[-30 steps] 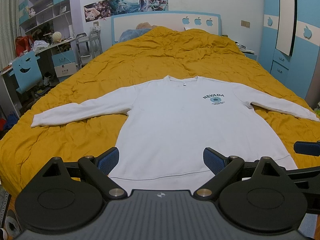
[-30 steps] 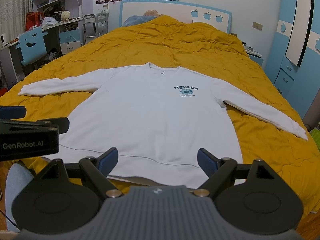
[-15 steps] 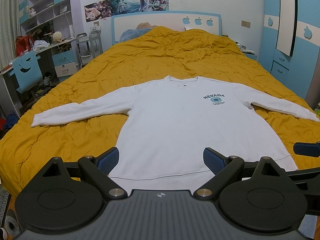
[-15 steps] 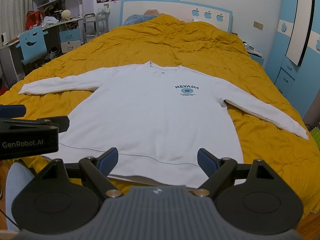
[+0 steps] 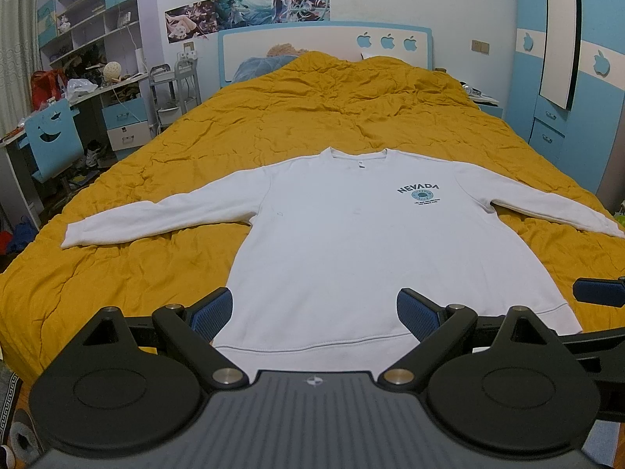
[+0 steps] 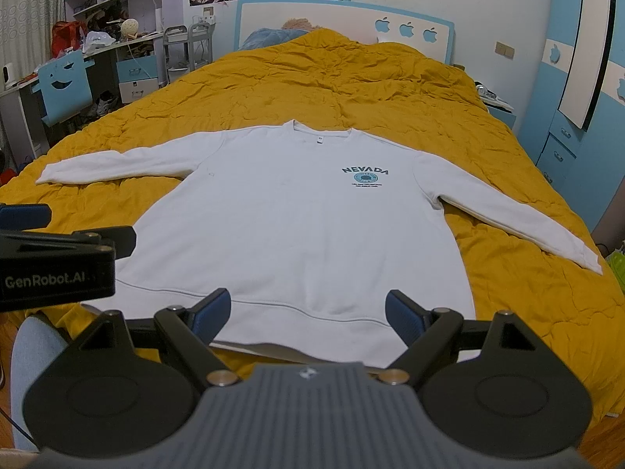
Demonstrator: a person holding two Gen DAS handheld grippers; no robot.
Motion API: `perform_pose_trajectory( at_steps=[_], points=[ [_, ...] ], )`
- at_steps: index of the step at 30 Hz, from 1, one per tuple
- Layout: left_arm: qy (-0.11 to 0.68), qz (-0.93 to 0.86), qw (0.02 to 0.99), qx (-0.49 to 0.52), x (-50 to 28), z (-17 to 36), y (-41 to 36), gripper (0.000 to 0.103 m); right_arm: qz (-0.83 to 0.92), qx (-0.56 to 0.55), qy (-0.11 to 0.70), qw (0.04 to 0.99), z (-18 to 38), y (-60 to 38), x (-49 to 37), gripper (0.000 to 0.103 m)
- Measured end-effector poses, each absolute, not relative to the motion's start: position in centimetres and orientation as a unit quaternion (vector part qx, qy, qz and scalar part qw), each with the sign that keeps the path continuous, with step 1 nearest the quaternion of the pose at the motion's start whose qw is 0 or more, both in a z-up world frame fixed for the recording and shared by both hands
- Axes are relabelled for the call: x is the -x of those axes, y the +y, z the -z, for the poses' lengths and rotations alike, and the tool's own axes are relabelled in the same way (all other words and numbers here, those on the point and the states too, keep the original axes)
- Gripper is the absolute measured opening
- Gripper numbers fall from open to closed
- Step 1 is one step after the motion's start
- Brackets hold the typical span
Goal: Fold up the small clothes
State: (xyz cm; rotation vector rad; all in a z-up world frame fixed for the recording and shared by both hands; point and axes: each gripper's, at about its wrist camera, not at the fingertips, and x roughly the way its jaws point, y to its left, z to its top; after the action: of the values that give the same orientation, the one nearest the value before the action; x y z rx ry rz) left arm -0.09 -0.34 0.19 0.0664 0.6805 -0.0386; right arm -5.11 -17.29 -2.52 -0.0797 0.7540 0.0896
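Both jaws gape wide, empty: left gripper [image 5: 314, 312] and right gripper [image 6: 308, 310] hover over the hem of a white sweatshirt [image 5: 363, 242] printed "NEVADA", spread flat near the bed's [image 5: 332, 109] foot edge. "GenRobot.AI" marks the left gripper's side.

My work surface is a bed [image 5: 117, 273] covered edge to edge by a creased mustard-yellow quilt [image 5: 332, 109]. One white long-sleeved sweatshirt [image 5: 351, 242] lies flat on the quilt, front up, collar toward the headboard [image 5: 324, 39], hem at the near edge, both sleeves spread outward. A blue pillow [image 5: 258, 68] rests against the headboard.
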Motion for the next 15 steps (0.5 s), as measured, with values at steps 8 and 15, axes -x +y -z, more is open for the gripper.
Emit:
perform_pose_trajectory(
  at_steps=[8, 15],
  points=[
    [0.344, 0.016, 0.938, -0.033, -1.0, 0.5, 0.5, 0.103, -0.051, 0.032, 0.368, 0.928, 2.8, -17.5, 4.9, 0.082],
    [0.357, 0.002, 0.934, 0.004, -4.7, 2.0, 4.9, 0.103, -0.09, -0.021, 0.336, 0.937, 4.1, -19.3, 3.0, 0.082]
  ],
)
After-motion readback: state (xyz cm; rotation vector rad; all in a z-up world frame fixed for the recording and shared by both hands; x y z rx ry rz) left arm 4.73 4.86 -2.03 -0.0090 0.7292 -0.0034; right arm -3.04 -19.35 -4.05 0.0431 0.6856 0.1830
